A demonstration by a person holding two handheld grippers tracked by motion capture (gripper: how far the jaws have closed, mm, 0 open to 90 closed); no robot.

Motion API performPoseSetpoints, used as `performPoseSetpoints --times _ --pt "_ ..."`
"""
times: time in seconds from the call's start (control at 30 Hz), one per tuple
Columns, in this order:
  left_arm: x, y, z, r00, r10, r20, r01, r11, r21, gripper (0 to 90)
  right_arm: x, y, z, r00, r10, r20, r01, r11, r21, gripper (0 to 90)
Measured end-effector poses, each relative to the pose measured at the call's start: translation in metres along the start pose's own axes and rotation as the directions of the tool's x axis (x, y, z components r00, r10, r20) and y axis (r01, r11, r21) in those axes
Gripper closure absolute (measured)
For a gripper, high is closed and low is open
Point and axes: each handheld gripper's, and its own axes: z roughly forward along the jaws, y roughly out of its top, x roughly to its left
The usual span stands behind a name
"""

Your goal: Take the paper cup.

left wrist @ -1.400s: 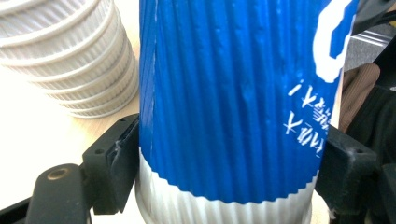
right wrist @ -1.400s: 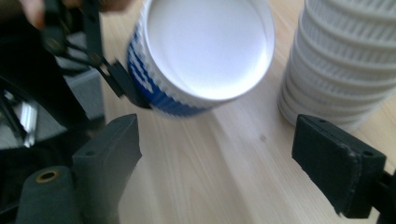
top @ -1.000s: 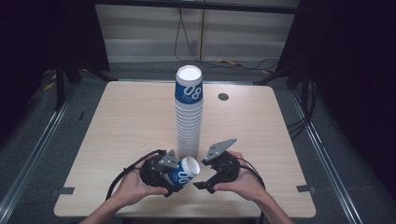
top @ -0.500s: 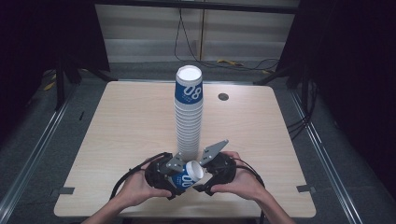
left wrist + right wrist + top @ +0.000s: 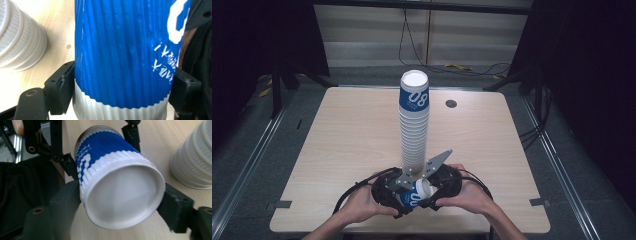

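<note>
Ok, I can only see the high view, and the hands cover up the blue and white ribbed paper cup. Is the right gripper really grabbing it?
Observer: Yes. In the right gripper view, the right gripper has just been closing. Its black jaws now touch both sides of the blue and white ribbed paper cup at its white end.
Operator: Is the left gripper holding on too?
Observer: Yes. The left gripper pinches the cup's blue wall from both sides, right next to the white band.
Operator: Is the cup getting squashed?
Observer: No dents show. The white end facing the right gripper's camera looks round.
</note>
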Motion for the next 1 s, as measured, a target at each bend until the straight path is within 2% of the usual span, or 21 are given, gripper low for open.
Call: performPoseSetpoints --times 0.17,0.2,0.27,0.4,0.47,0.53,0.6,0.7,0.83,0.87,1.0 --pt "0.0 -0.001 -0.006 0.9993 0.037 -0.01 -0.037 0.9993 -0.003 19.7 0.0 0.0 -0.001 0.9998 0.001 -0.018 -0.001 1.0 0.001 27.4" --pt "0.0 -0.003 -0.008 0.9988 0.047 -0.016 -0.047 0.9986 -0.026 19.4 -0.001 -0.001 -0.003 0.9996 0.0 -0.028 -0.001 1.0 -0.014 28.7" --pt "0.0 -0.004 -0.009 0.9987 0.047 -0.018 -0.048 0.998 -0.04 18.9 -0.002 -0.001 -0.005 0.9994 0.002 -0.035 -0.003 1.0 -0.024 29.1" --pt "0.001 -0.007 -0.01 0.9981 0.061 -0.001 -0.061 0.9968 -0.051 17.7 -0.002 -0.002 -0.005 0.999 0.006 -0.044 -0.007 1.0 -0.025 30.2" --pt "0.003 -0.009 -0.011 0.9988 0.049 0.011 -0.048 0.9962 -0.073 16.9 -0.003 -0.004 -0.005 0.9982 0.012 -0.059 -0.014 0.999 -0.032 30.5" --pt "0.006 -0.011 -0.012 0.9995 0.006 0.031 -0.003 0.9947 -0.102 15.9 -0.004 -0.006 -0.005 0.9977 0.013 -0.066 -0.016 0.999 -0.039 30.7" --pt "0.008 -0.011 -0.013 0.9991 -0.004 0.041 0.009 0.9934 -0.114 15.0 -0.004 -0.007 -0.005 0.9981 0.027 -0.056 -0.029 0.999 -0.027 30.9" --pt "0.01 -0.013 -0.012 0.9991 -0.011 0.041 0.017 0.9896 -0.143 14.6 -0.005 -0.007 -0.006 0.9982 0.03 -0.053 -0.032 0.999 -0.029 31.0" --pt "0.009 -0.013 -0.013 0.9989 -0.026 0.04 0.031 0.9877 -0.153 14.0 -0.005 -0.009 -0.007 0.9978 0.032 -0.057 -0.034 0.999 -0.036 31.1" --pt "0.011 -0.013 -0.015 0.9983 -0.036 0.046 0.044 0.984 -0.173 13.9 -0.005 -0.009 -0.007 0.9975 0.04 -0.059 -0.042 0.998 -0.036 31.2" --pt "0.012 -0.014 -0.016 0.9986 -0.032 0.042 0.039 0.98 -0.195 13.5 -0.006 -0.01 -0.009 0.9976 0.042 -0.056 -0.044 0.998 -0.049 31.5"
